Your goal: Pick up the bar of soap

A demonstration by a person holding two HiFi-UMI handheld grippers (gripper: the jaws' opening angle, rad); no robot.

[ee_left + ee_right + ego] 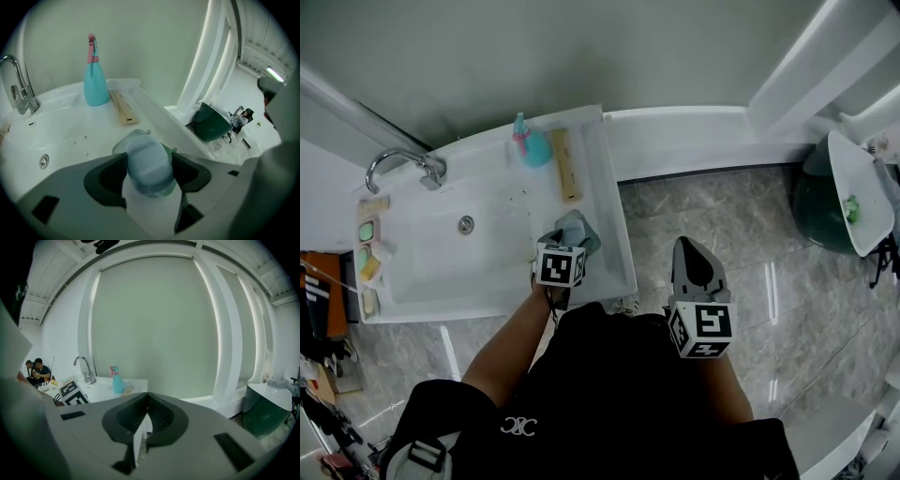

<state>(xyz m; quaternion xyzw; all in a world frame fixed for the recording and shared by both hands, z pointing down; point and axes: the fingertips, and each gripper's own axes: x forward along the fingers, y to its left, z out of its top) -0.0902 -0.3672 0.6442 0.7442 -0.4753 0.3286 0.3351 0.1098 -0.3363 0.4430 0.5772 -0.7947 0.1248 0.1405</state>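
Soap [146,161] in left tongs [149,169]; spray bottle [96,82], faucet [19,91] beyond.

A teal spray bottle [531,145] stands on the white sink's [609,187] far rim, a wooden strip [565,165] lies on its right rim, and a faucet [429,169] rises at its far-left corner.

The head view looks steeply down over the sink [441,258]; both gripper views, the left one nearer, share the sink's spray bottle [531,146].

Left hand-held gripper [149,161] clamped, right one [146,409] closed
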